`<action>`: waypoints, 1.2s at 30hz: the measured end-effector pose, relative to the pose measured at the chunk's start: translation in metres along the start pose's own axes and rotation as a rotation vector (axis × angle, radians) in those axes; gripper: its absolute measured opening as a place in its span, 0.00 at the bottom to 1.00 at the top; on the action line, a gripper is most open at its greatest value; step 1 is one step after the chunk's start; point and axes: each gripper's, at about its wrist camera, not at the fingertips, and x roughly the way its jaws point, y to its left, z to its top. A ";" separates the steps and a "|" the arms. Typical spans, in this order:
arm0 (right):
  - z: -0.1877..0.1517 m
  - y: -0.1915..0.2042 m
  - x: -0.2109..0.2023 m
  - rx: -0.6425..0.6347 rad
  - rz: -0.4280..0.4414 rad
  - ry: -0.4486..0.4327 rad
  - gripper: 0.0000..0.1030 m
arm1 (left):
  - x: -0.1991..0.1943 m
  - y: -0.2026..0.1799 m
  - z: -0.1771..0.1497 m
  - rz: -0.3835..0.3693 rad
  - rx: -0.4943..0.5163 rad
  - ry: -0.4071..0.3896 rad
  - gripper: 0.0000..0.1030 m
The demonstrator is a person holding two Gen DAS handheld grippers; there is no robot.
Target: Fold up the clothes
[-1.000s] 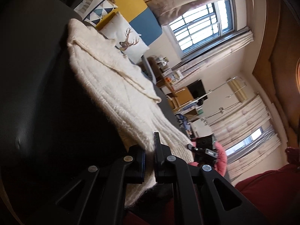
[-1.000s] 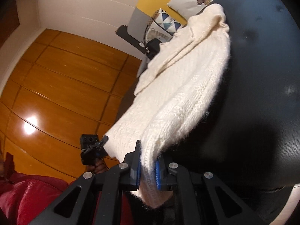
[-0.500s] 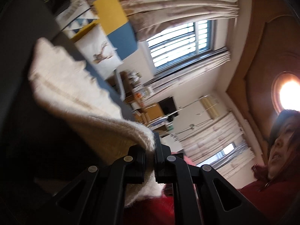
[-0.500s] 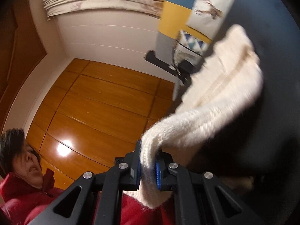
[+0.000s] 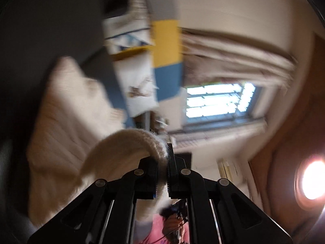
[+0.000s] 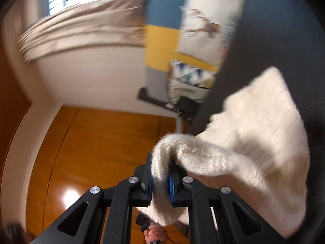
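Observation:
A cream knitted sweater (image 5: 67, 122) lies partly on a dark surface (image 5: 40, 30) and is lifted at its near edge. My left gripper (image 5: 162, 170) is shut on a fold of the sweater, which arches up and to the left from the jaws. My right gripper (image 6: 160, 183) is shut on another corner of the sweater (image 6: 260, 134), which drapes to the right over the dark surface (image 6: 284, 30). Both views are blurred by motion.
A deer-print cushion (image 6: 209, 26) and a yellow and blue panel (image 5: 166, 57) stand at the far end of the dark surface. A window with curtains (image 5: 217, 101) is beyond. A wooden wall (image 6: 91, 152) is on the right gripper's left.
Both grippers have swung upward and forward with the sweater's near edge, which now curls over towards the far part. The views have tilted towards the ceiling and walls.

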 end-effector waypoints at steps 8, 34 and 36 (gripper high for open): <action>0.028 -0.061 0.033 0.215 -0.149 -0.063 0.16 | 0.034 0.052 0.032 0.116 -0.165 -0.030 0.10; 0.005 0.034 0.155 -0.675 -0.765 0.133 0.25 | 0.136 -0.046 -0.035 0.677 0.734 0.003 0.65; 0.012 0.020 0.161 -0.711 -0.873 0.167 0.21 | 0.144 -0.028 -0.033 0.802 0.765 -0.005 0.63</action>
